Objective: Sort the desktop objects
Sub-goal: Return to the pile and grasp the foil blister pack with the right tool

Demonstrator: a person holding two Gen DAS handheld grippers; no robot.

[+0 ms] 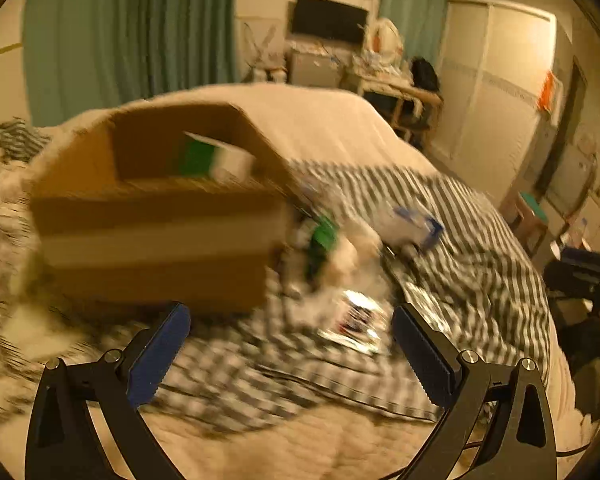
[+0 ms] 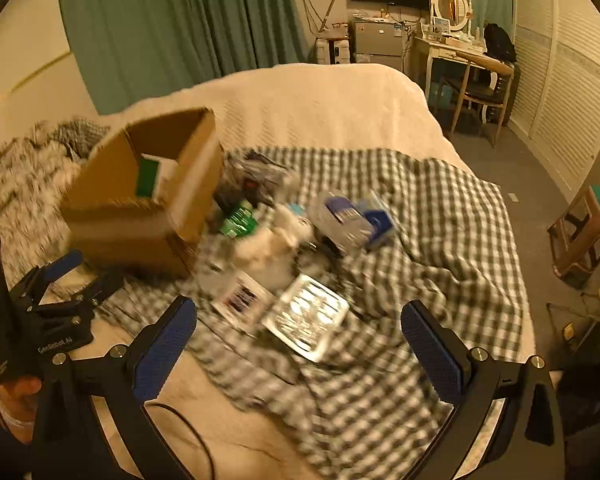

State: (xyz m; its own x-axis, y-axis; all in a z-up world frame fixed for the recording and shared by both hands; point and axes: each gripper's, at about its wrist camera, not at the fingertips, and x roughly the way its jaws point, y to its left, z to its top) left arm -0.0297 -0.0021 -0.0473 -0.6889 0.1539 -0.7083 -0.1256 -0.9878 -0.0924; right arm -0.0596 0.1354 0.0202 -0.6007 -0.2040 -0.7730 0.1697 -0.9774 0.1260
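An open cardboard box [image 1: 156, 216] [image 2: 140, 204] stands on the checkered cloth [image 2: 420, 240] on the bed, with a green-and-white carton [image 1: 216, 158] [image 2: 150, 178] inside. Beside it lies a blurred pile: a green packet [image 2: 238, 220] [image 1: 324, 236], a white fluffy item [image 2: 268, 248], a blue-and-white pack [image 2: 352, 220] [image 1: 412, 226], a printed card [image 2: 242, 298] and a silver foil pack [image 2: 306, 316] [image 1: 356, 322]. My left gripper [image 1: 290, 354] is open and empty, just short of the box; it also shows in the right wrist view [image 2: 76, 276]. My right gripper [image 2: 298, 344] is open and empty, just short of the foil pack.
The bed's beige cover [image 2: 300, 100] extends beyond the cloth. A rumpled patterned blanket [image 2: 24, 176] lies left of the box. A desk with a chair [image 2: 472, 76], wardrobe doors [image 2: 560, 80] and a stool [image 2: 584, 232] stand to the right.
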